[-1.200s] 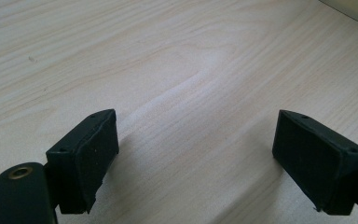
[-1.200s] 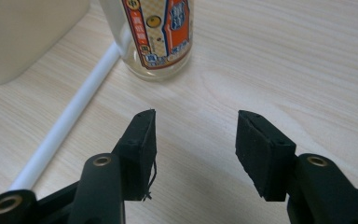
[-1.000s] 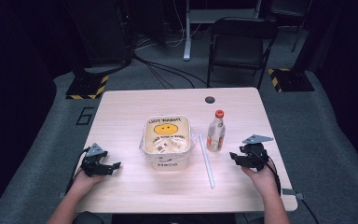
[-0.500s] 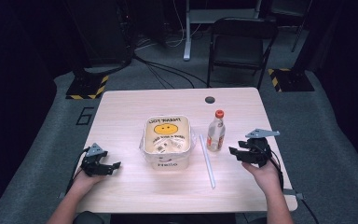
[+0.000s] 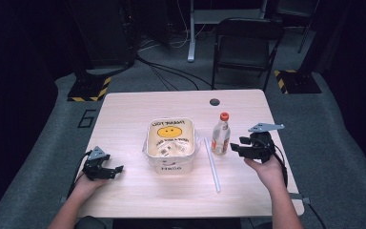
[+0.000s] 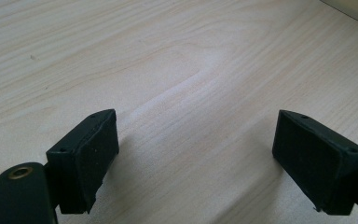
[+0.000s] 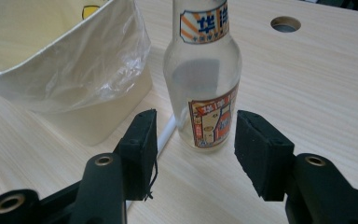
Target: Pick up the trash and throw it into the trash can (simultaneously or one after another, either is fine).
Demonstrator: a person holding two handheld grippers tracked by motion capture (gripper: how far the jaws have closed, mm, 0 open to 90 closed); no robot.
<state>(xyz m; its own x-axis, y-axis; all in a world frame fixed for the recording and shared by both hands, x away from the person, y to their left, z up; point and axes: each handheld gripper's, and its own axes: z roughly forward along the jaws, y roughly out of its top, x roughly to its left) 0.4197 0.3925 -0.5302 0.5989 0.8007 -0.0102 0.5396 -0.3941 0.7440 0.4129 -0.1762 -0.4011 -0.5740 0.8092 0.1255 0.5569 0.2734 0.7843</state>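
Hidden: bottle (image 7: 208,88) top is cut off by the frame edge in the right gripper view; its label print is too small to read from the high view. The tub's (image 5: 170,164) far side is cut off there too.
Hard to make out: contents of the tub; from the high view it has a plastic liner, a smiley face on the inner wall and some pale scraps at the bottom.
Left tongs (image 5: 116,169): wide open, holding nothing, low over bare wood at the near left of the desk (image 5: 124,114). In the left gripper view (image 6: 196,158) there is plain desk between the jaws.
Right tongs (image 5: 236,148): open, holding nothing, jaws pointing at the bottle from its right. In the right gripper view (image 7: 193,149) the jaws sit either side of the bottle's base, short of it, not touching.
Bottle: upright, clear glass, orange cap, just right of the tub, near the desk's middle.
Straw (image 5: 212,164): white, flat on the desk, running from between tub and bottle toward the near edge.
Edges: the left tongs are near the desk's left edge; the right hand (image 5: 267,169) is near the right edge.
Open room: bare desk behind the tub up to the round hole (image 5: 214,102), and across the near left.
Beyond the desk: a folding chair (image 5: 248,43) and floor cables.
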